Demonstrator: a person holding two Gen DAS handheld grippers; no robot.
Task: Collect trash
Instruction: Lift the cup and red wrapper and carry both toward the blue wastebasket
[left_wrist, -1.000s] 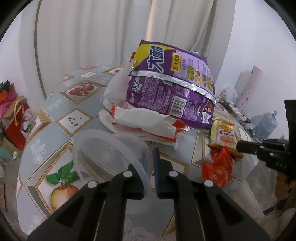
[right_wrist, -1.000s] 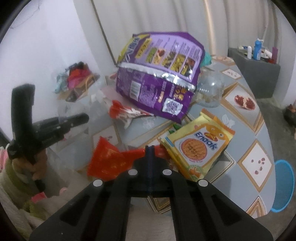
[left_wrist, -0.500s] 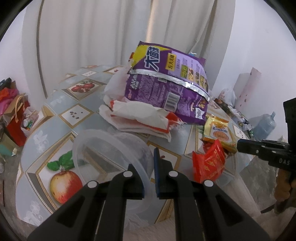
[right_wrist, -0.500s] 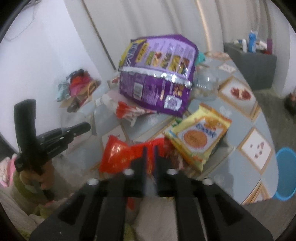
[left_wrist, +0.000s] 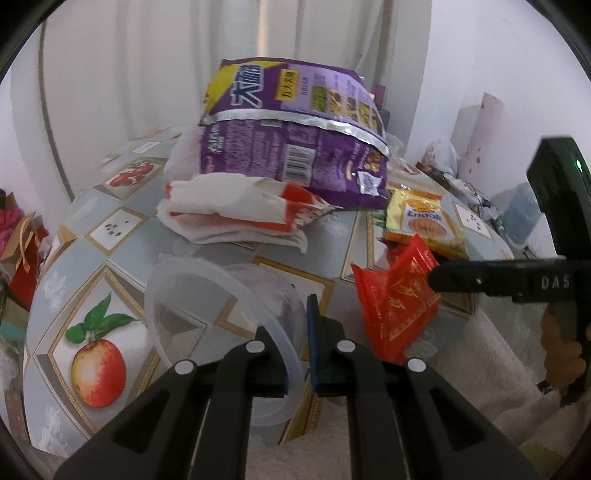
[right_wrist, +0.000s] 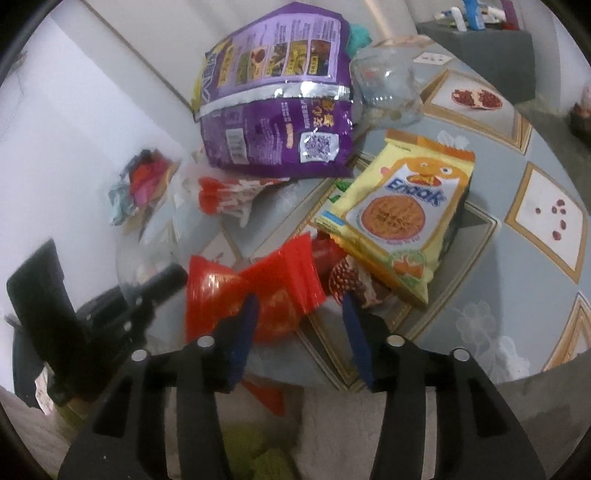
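Note:
My left gripper (left_wrist: 299, 350) is shut on the rim of a clear plastic container (left_wrist: 207, 295), held low over the table's near edge. My right gripper (right_wrist: 299, 302) has its jaws opening. A crumpled red wrapper (right_wrist: 258, 291) lies at the table edge, partly behind the left finger, and the pads do not press it. In the left wrist view the red wrapper (left_wrist: 395, 302) sits beside one of the right gripper's fingers (left_wrist: 480, 282). Further back lie a purple snack bag (left_wrist: 295, 147), a white-and-red bag (left_wrist: 236, 210) and a yellow Enaak packet (right_wrist: 399, 210).
The round table (left_wrist: 92, 258) wears a grey cloth with fruit pictures. A crumpled clear jar (right_wrist: 388, 85) stands behind the purple bag. A dark cabinet (right_wrist: 480, 48) is at the far right. Bags sit on the floor (left_wrist: 22, 240). White fluffy fabric (left_wrist: 480, 350) lies below the table edge.
The right gripper was shut on the red wrapper and has opened, leaving the wrapper loose at the table edge. Both grippers sank a little. The left one still holds the container.

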